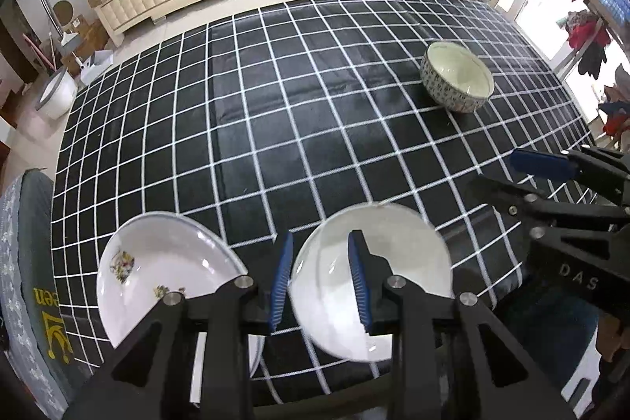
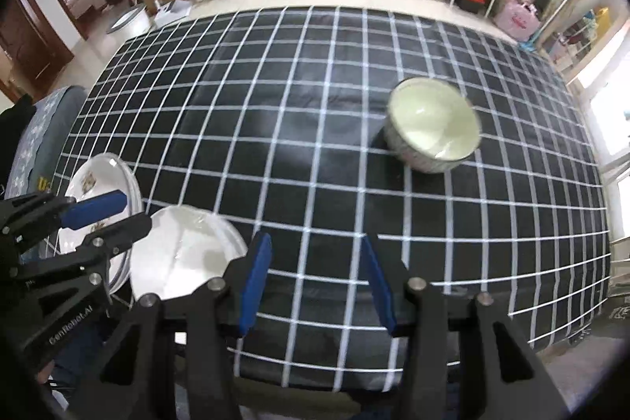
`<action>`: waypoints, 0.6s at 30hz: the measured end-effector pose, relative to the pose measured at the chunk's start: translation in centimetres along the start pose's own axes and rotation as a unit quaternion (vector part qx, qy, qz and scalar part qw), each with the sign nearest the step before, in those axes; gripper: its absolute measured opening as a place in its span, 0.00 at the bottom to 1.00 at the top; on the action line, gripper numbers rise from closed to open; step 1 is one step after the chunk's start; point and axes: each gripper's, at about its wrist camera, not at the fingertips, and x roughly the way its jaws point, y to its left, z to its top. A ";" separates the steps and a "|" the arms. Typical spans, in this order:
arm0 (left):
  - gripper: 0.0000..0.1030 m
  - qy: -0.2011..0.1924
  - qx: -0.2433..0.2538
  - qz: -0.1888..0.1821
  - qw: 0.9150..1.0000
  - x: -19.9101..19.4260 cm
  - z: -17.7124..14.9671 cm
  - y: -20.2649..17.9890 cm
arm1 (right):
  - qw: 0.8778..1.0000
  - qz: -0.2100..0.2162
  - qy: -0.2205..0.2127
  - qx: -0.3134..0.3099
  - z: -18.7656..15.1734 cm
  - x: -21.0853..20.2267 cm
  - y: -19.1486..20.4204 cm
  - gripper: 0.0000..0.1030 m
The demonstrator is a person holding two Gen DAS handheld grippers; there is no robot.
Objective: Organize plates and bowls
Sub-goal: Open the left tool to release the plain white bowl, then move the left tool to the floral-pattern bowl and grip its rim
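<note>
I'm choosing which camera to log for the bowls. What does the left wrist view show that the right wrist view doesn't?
Only the left wrist view shows the left gripper straddling the near rim of the plain white bowl, and the blue dot pattern on the patterned bowl. Only the right wrist view shows the right gripper open over bare checked tablecloth. Both show the flowered plate, both bowls and the tablecloth.
</note>
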 end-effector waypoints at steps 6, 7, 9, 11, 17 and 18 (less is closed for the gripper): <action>0.32 -0.010 0.007 -0.019 1.000 -0.2 2.5 -2.3 | 1.000 -0.012 -0.018 0.021 1.8 -1.3 -3.9 0.51; 0.32 -0.010 0.010 -0.019 1.000 -0.2 3.1 -2.8 | 0.999 -0.014 -0.020 0.023 2.0 -1.3 -4.3 0.51; 0.32 -0.012 0.015 -0.018 1.000 -0.1 4.1 -3.6 | 0.999 -0.019 -0.024 0.030 2.6 -1.4 -5.6 0.51; 0.35 -0.013 0.020 -0.015 1.000 0.2 5.5 -4.7 | 0.999 -0.020 -0.024 0.040 3.2 -1.1 -6.9 0.51; 0.37 -0.015 0.032 -0.025 0.999 1.2 8.9 -7.1 | 0.998 -0.023 -0.015 0.060 4.4 0.1 -9.8 0.51; 0.37 -0.015 0.034 -0.025 0.999 1.4 9.5 -7.5 | 0.998 -0.022 -0.015 0.062 4.6 0.3 -10.2 0.51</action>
